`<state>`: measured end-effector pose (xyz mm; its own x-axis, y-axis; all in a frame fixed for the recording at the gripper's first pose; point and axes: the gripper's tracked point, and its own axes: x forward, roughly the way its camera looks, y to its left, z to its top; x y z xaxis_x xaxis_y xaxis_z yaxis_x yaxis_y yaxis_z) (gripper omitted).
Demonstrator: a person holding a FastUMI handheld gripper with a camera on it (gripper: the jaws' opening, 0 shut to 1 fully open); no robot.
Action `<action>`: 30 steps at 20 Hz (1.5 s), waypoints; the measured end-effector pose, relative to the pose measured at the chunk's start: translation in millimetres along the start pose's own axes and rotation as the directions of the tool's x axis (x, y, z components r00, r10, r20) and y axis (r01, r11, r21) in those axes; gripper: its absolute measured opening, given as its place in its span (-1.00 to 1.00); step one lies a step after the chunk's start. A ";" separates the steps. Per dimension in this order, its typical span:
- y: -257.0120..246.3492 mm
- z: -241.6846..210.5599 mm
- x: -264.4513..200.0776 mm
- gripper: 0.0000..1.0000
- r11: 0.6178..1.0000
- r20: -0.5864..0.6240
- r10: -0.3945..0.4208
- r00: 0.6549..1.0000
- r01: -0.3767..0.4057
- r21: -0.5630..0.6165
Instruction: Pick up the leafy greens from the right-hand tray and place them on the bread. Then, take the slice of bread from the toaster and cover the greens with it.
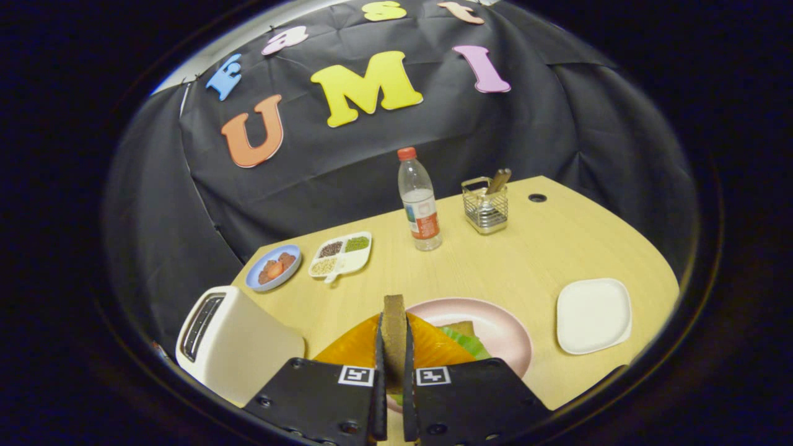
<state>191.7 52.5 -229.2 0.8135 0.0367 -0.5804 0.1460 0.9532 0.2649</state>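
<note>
My tool (393, 371) is clamped on the bread slice (393, 331), held edge-up over the greens (466, 342). If I let go while it's upright, I reckon it topples off the pink plate (505, 328).

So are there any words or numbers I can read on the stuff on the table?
Water bottle: its label has print, too small and blurred to read.
Hand-held gripper, shut on the bread slice: two square black-and-white code markers, no words.
Toaster: no readable text.

Wooden table (495, 272) with toaster (235, 344), plates (593, 316)
</note>
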 end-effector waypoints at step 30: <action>-30.3 19.0 -261.1 0.92 0.974 0.550 -0.005 0.835 0.129 -0.186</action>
<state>-14.4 8.3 -71.1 0.9882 -0.1394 -0.0628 0.1421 0.9890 0.0402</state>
